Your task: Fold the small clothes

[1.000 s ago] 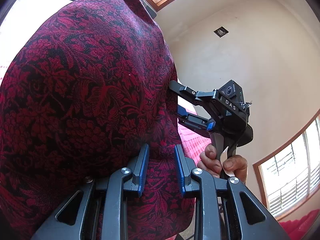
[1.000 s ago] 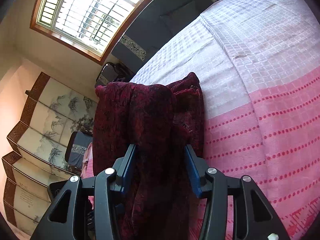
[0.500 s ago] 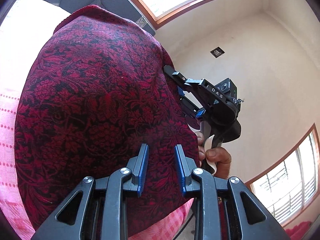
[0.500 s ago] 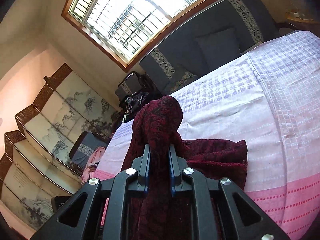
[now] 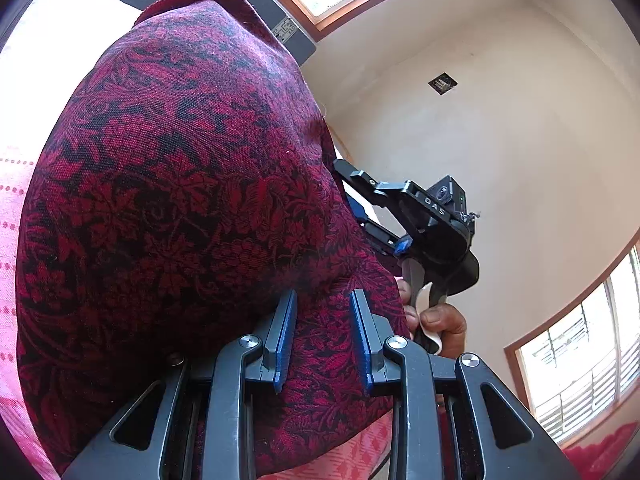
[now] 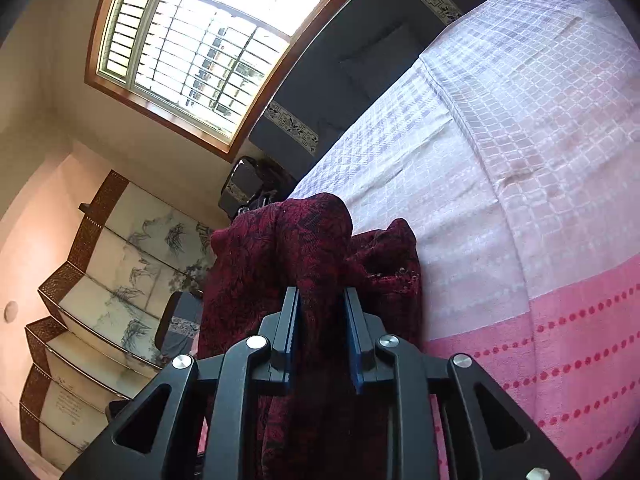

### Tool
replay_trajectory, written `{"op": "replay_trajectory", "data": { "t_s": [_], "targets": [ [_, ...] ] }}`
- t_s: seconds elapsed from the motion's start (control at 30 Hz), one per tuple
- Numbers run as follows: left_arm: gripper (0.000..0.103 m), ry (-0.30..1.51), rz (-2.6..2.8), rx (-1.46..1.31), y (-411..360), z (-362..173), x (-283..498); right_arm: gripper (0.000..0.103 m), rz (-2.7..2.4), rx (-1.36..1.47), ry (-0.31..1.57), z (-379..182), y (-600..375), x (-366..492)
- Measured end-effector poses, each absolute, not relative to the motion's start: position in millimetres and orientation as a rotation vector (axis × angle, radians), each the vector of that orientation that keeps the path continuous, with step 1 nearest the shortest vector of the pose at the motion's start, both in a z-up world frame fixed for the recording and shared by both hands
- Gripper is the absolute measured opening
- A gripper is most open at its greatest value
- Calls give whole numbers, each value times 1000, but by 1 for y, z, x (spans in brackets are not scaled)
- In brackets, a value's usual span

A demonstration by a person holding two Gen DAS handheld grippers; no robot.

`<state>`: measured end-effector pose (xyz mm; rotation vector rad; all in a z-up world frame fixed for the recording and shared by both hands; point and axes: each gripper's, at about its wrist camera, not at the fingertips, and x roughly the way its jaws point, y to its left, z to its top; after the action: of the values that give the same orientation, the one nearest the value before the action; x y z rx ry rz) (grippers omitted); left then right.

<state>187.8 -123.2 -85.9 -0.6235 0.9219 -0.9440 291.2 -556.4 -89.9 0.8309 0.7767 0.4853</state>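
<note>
left gripper (image 5: 322, 336) clamped on bunched fold of red patterned garment (image 5: 180, 200), cloth hanging lifted over pink bedspread (image 5: 12, 216). right gripper (image 6: 320, 336) has fold of same garment between pads, jaws opening right now, so grip looks shaky there. tip imo: re-pinch right side near edge before pulling, keep both edges level and taut, then lay flat on bed (image 6: 520, 140). only readable writing: "DAS" on right gripper body, seen from left camera.
</note>
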Motion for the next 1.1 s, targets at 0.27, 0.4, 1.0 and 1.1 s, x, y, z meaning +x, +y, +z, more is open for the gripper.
{"op": "replay_trajectory", "data": {
  "t_s": [0.27,0.4,1.0,1.1],
  "targets": [
    [28,902,-930,-592,-129,-84,184,45,494,589,861,-68,-519,235],
    [29,913,-903,-573,-128,-73,174,18,402,451,889,-87,-506,221],
    [61,768,-766,-467,-77,-18,172,25,437,402,754,-27,-504,233],
    [61,742,-760,-420,-88,-9,196,25,450,269,753,-14,-478,257]
  ]
}}
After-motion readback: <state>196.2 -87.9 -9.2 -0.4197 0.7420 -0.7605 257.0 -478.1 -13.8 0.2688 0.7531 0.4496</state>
